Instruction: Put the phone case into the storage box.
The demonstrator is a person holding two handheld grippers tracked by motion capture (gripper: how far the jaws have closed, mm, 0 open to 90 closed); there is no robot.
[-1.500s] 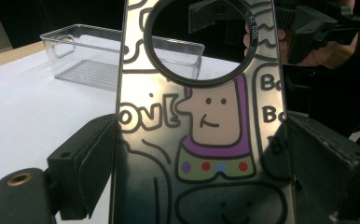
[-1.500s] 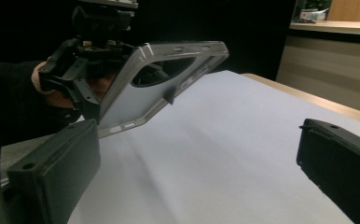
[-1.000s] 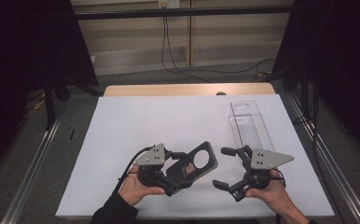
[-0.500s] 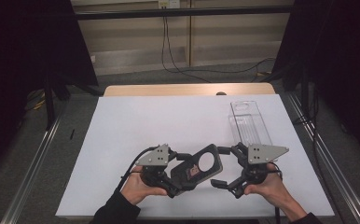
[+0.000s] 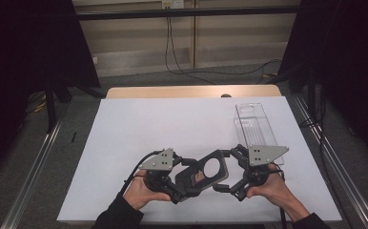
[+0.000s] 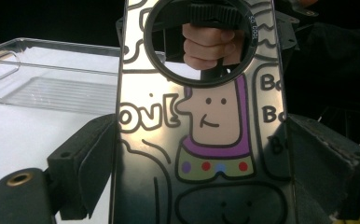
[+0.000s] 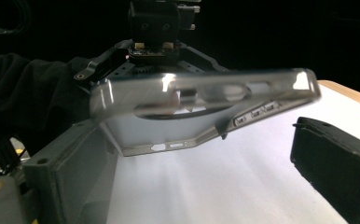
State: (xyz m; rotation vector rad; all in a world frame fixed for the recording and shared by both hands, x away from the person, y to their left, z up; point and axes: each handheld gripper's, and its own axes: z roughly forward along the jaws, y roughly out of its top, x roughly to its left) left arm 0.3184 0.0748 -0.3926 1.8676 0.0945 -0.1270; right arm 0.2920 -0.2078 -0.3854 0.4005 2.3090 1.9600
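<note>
Black tongs, left and right, each topped by a grey three-cornered plate with small screws. Black cables trailing behind. Dark long sleeves down to the wrists.

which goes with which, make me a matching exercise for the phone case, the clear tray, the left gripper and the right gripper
Things:
1. phone case
2. clear tray
3. left gripper
4. right gripper

States or places:
A. empty, on the right side of the table, toward the far edge
B. open, jaws on either side of the case's free end
C. held up off the table between the two grippers
D. shut on one end of the case

Pairs: 1-C, 2-A, 3-D, 4-B
</note>
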